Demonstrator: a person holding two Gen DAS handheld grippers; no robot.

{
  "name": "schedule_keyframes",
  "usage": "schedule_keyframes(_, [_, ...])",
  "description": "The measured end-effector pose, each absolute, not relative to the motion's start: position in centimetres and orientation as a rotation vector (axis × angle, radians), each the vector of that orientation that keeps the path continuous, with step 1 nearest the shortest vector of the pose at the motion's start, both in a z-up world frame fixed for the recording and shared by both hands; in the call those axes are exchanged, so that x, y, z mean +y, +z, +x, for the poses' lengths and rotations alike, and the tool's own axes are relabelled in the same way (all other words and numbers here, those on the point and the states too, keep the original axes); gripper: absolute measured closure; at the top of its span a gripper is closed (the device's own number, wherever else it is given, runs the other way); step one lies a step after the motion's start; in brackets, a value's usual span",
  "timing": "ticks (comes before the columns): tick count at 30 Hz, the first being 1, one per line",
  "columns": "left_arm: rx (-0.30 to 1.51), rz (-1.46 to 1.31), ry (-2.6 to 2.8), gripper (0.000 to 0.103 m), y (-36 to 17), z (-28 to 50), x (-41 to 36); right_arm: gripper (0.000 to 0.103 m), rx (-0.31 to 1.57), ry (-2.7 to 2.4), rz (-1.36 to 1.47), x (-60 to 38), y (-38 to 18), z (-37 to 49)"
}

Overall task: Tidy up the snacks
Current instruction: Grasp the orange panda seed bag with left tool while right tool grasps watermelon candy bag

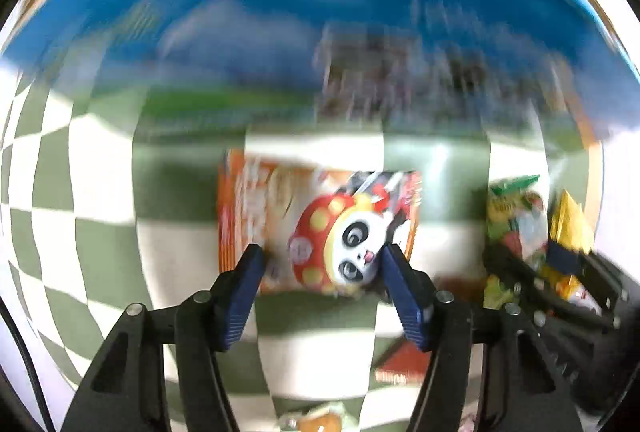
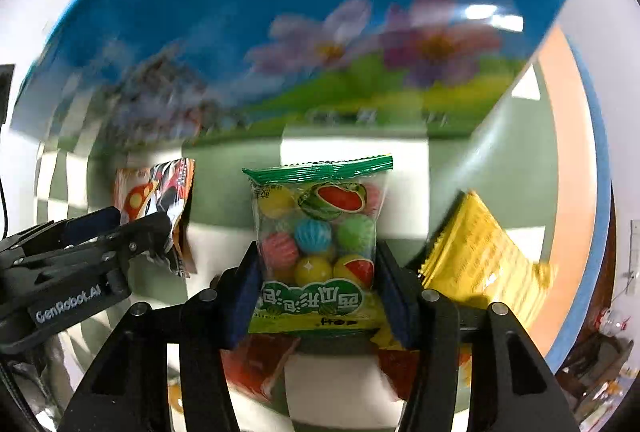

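While both grippers are pointing down at the checked cloth (image 1: pixel 100 168), each one is closing on its own snack.

The panda pack (image 1: pixel 320 228) is lying flat on the cloth, right between the blue pads of the left gripper (image 1: pixel 320 268). Its long side is running left to right, across the jaws. The panda face is tipping toward the near right. The pads are pressing on its near edge, so the left jaws are looking clenched on the panda pack, though the picture is blurry.

The gum bag (image 2: pixel 318 240) is sitting between the pads of the right gripper (image 2: pixel 318 272). Its long side is running far to near, along the fingers. Its green sealed top is pointing far away, and the printed end is pointing near. The pads are squeezing both its sides, so the right jaws are grasping the gum bag.

The left gripper is nearer the panda pack, and the right gripper is nearer the gum bag. The two are working side by side.

A yellow pack (image 2: pixel 480 252) is lying just right of the gum bag. Red packs (image 2: pixel 256 364) are lying under it on the near side. A blue box wall (image 2: pixel 280 12) with flowers is standing at the far side.
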State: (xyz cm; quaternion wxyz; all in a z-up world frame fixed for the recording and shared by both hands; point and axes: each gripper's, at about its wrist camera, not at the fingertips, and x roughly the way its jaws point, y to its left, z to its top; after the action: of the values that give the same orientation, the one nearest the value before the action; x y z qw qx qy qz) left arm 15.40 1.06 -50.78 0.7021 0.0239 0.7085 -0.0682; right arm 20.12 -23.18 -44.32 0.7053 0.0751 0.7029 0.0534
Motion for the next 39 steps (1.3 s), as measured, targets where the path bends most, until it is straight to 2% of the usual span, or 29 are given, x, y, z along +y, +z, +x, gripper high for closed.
schedule_keyframes(7, [1.725, -0.054, -0.114, 0.044, -54.1, 11.9, 4.0, 0.046, 1.601, 0.152, 0.145, -22.5, -44.9, 17.7])
schedule_keyframes(10, [1.711, -0.179, -0.097, 0.044, -52.7, 12.0, 5.3, 0.046, 1.596, 0.139, 0.166, -22.6, -45.1, 17.5])
schedule_keyframes(13, [1.669, -0.417, -0.061, 0.044, -50.2, 12.0, 7.3, 0.046, 1.572, 0.133, 0.211, -23.7, -44.3, 17.8])
schedule_keyframes(14, [1.657, -0.491, -0.051, 0.04, -49.8, 12.2, 7.7, 0.045, 1.563, 0.129, 0.227, -24.1, -44.1, 17.9])
schedule_keyframes(16, [1.646, -0.588, -0.029, 0.039, -49.6, 13.0, 7.4, 0.045, 1.549, 0.114, 0.265, -24.8, -43.8, 18.4])
schedule_keyframes(18, [1.64, -0.568, -0.024, 0.039, -50.0, 14.1, 5.7, 0.044, 1.541, 0.092, 0.285, -25.3, -43.7, 18.7])
schedule_keyframes(23, [1.711, -0.22, -0.001, 0.039, -52.0, 15.1, 2.2, 0.044, 1.539, 0.091, 0.25, -25.0, -44.0, 19.7])
schedule_keyframes(27, [1.729, -0.265, 0.096, 0.039, -52.4, 14.3, 6.3, 0.044, 1.534, 0.095, 0.267, -24.1, -44.3, 19.3])
schedule_keyframes(31, [1.68, -0.286, 0.14, 0.039, -49.8, 13.2, 9.8, 0.044, 1.534, 0.09, 0.289, -24.2, -44.3, 18.7])
schedule_keyframes(35, [1.624, -0.305, 0.083, 0.039, -47.4, 13.3, 8.7, 0.041, 1.529, 0.08, 0.295, -24.3, -44.3, 18.2])
schedule_keyframes(39, [1.708, -0.285, 0.039, 0.039, -50.4, 16.7, 5.0, 0.041, 1.531, 0.084, 0.271, -23.7, -44.5, 18.8])
